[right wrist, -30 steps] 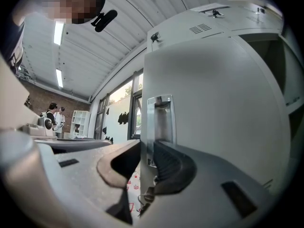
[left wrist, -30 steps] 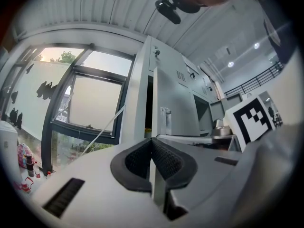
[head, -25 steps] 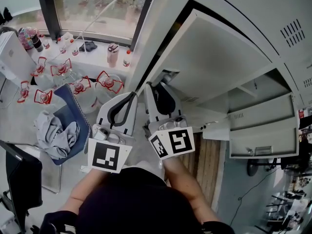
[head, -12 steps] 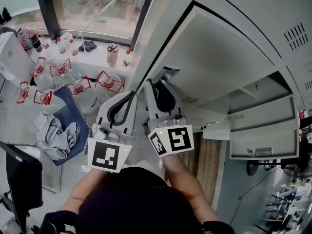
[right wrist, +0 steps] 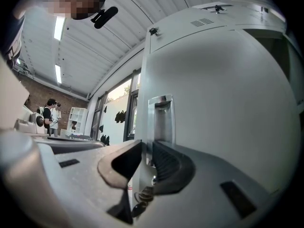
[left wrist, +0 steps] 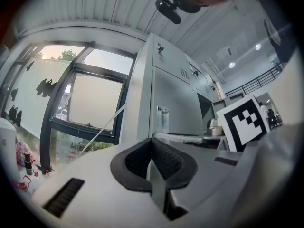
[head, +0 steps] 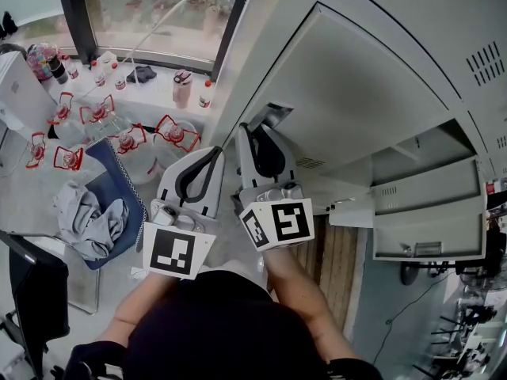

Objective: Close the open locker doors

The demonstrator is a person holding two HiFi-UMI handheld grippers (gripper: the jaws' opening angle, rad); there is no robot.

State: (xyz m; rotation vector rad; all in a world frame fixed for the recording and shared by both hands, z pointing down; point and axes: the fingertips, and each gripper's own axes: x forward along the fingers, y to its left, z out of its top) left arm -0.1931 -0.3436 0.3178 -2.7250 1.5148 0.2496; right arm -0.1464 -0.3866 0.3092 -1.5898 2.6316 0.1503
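Observation:
The big pale grey locker door (head: 356,93) stands ajar, with a dark gap along its upper edge. Its recessed metal handle (head: 273,115) sits at the free edge. My right gripper (head: 252,127) is at that edge just below the handle. In the right gripper view the door (right wrist: 223,103) fills the right side. The jaws of the right gripper (right wrist: 147,144) have just been closing, and the door's thin edge below the handle (right wrist: 160,120) is pinched between them. My left gripper (head: 214,153) hangs beside it, shut and empty. The left gripper (left wrist: 152,140) faces the same door (left wrist: 173,103).
Lower right, smaller locker doors (head: 428,212) stand open. A window sill (head: 150,93) with bottles lies at the left. Below it are clear jugs with red handles (head: 178,133). A blue chair (head: 119,180) carries a grey cloth (head: 91,216).
The dark gap along the big door's upper edge has narrowed a little as the door swung inward. The right gripper shifted slightly with the door's edge. The left gripper has not moved.

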